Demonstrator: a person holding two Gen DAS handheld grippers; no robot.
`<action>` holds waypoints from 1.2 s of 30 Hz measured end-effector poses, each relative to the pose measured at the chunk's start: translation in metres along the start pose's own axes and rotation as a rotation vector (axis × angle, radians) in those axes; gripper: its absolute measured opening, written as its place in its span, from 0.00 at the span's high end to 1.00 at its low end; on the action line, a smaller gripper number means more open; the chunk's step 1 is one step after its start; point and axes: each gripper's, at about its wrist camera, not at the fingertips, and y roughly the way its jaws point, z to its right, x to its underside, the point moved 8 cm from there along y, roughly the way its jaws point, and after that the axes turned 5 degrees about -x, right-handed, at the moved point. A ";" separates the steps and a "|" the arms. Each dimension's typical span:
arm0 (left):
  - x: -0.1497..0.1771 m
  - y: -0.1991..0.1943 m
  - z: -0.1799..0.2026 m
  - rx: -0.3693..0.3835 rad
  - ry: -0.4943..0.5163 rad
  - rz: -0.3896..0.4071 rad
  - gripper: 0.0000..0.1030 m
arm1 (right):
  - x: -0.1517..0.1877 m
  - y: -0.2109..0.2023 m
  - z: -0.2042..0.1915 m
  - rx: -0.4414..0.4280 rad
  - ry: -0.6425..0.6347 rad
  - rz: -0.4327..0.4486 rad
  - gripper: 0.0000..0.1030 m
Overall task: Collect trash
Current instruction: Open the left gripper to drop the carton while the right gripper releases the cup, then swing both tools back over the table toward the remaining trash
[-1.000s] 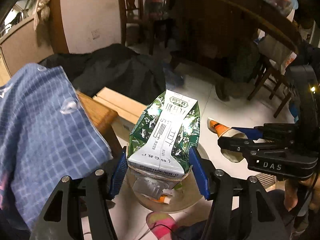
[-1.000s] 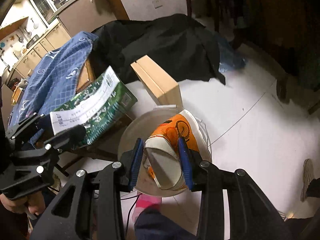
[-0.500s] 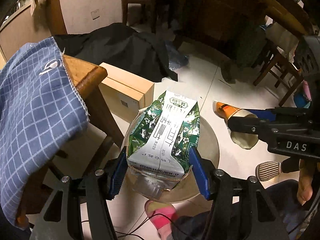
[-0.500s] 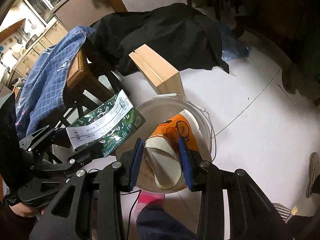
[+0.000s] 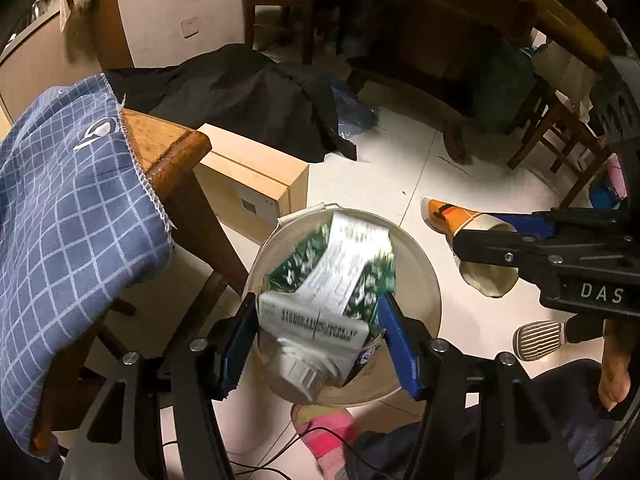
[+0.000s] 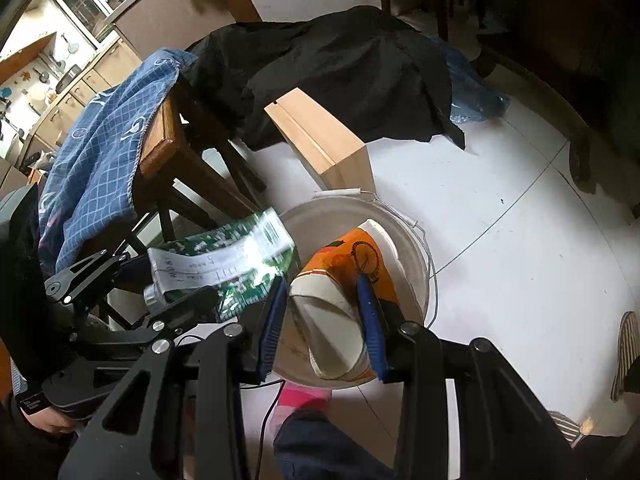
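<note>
One carton [image 5: 328, 280], one cup [image 6: 340, 292], one bucket [image 5: 424, 280]

Between my left gripper's [image 5: 316, 340] matt blue pads I see a glossy printed milk carton [image 5: 332, 284] of coated card, above a smooth, dull off-white plastic bucket [image 5: 428, 280] with a thin wire handle. My right gripper [image 6: 324, 320] carries a paper cup [image 6: 340, 292], orange print outside and plain matt white inside. At the left of the frame, soft checked blue cloth [image 5: 68, 216] drapes a worn varnished wooden table [image 5: 172, 148], beside a matt cardboard box [image 5: 256, 180] on glossy white floor tiles [image 5: 400, 160].
</note>
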 end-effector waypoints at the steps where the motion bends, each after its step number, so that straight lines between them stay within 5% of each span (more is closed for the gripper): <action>1: 0.000 0.001 0.000 -0.006 0.006 -0.002 0.40 | 0.000 0.000 0.000 -0.001 -0.002 0.000 0.66; 36: 0.001 -0.024 -0.009 -0.045 0.001 0.013 0.39 | -0.007 -0.021 -0.007 -0.002 -0.016 0.072 0.41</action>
